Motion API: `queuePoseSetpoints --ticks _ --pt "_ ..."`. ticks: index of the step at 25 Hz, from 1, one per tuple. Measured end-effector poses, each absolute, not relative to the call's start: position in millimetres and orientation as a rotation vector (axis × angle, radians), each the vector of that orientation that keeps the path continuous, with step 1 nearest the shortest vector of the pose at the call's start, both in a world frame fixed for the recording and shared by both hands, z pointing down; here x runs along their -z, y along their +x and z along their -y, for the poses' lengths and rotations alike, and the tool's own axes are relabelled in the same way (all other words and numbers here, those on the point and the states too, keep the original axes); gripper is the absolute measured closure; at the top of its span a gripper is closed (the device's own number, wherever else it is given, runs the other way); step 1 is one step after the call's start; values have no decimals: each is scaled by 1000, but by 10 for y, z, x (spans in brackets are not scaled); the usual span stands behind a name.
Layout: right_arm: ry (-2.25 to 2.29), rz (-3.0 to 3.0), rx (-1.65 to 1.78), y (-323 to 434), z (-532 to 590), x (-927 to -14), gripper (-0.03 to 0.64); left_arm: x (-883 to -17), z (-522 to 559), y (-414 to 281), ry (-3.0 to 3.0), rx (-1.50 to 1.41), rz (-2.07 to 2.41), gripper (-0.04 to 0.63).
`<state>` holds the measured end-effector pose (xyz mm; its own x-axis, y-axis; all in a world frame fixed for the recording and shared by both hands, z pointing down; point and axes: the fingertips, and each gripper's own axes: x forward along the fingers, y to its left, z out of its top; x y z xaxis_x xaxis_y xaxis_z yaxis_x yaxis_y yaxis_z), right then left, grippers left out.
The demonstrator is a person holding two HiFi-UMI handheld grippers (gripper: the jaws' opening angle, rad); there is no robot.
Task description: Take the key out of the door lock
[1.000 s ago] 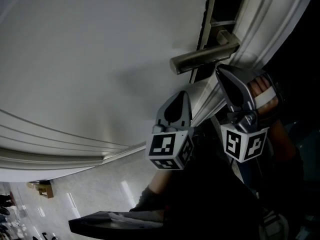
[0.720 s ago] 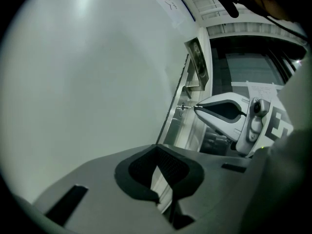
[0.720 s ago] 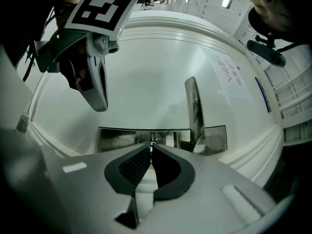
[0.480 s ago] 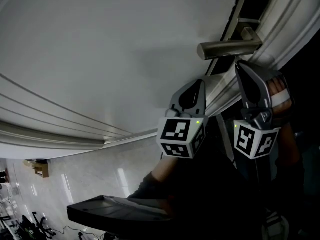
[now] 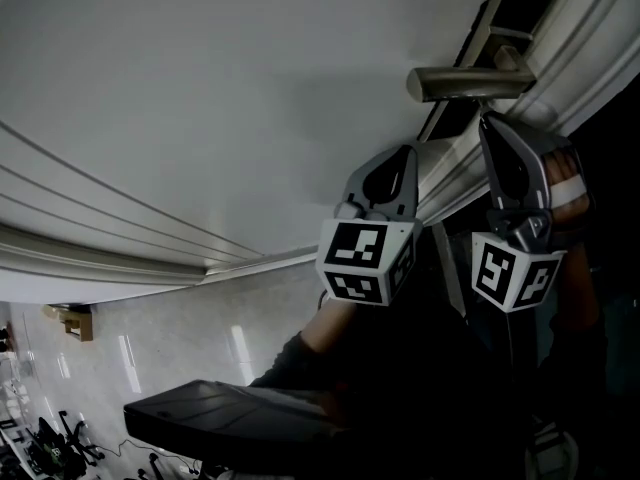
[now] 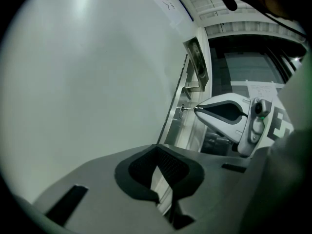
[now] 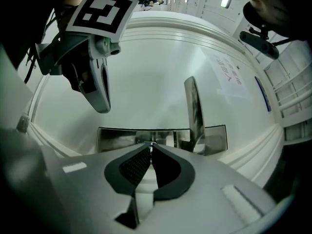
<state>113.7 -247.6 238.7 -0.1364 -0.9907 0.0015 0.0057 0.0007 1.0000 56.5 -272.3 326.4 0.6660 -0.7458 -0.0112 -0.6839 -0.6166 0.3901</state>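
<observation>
At the far left, the white door fills the space beyond both tools, and its plain face is what is seen past the left gripper. That gripper's jaws are pressed together at the tips with nothing held between them. It is held off the door, to the left of the right jaws and clear of the lock, probably so that it is kept out of the way while the other tool works. Ahead and to the right of the left jaws, the key is seen standing out from the lock, a small bright piece on the metal lock plate at the door's edge. The right gripper is brought straight onto it: its jaws are closed, with their tips set against the plate, and the key appears to be pinched between them, though little of it shows there. The tool seems to be lined up along the key's axis so that it can be drawn straight out without being bent. Just right of the right jaws and above them, the lever handle projects from the same plate, untouched. The key is judged gripped but not yet withdrawn.
</observation>
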Motion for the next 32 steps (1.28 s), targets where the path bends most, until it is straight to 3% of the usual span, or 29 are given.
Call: queuePoseSetpoints --ticks 32 --pt "1148 1310 1315 1149 2447 -2408 604 -3358 2710 578 2479 244 1106 595"
